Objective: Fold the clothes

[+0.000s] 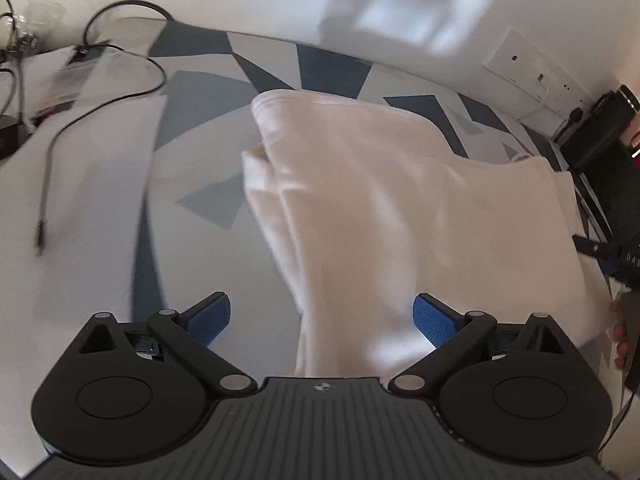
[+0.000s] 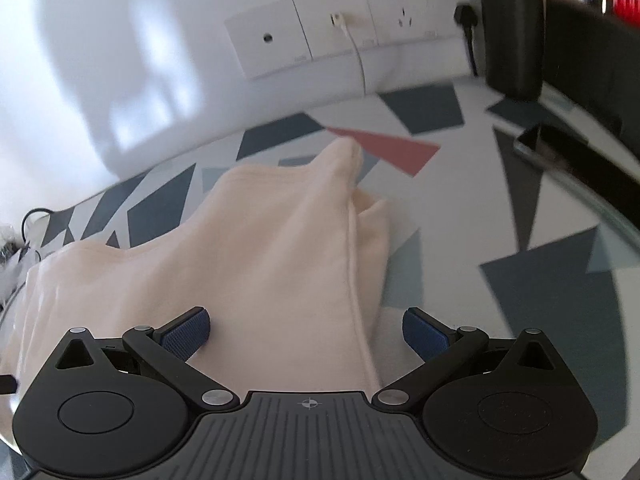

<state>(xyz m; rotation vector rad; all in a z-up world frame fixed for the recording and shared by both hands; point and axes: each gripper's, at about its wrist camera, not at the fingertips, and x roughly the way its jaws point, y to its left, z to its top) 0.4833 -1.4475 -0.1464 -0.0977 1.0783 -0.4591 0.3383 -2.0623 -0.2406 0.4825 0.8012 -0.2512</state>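
Observation:
A cream-white garment lies partly folded on a table covered with a grey, blue and white geometric cloth. My left gripper is open above the garment's near left edge, its blue pads wide apart with cloth running between them, not pinched. In the right wrist view the same garment stretches away, a seam running down its right side. My right gripper is open over the garment's near right edge. A folded layer peeks out beside the seam.
A black cable and papers lie on the table's left part. A wall socket strip with a white cord stands behind the table. A black object and a phone are at the right. A hand shows at the right edge.

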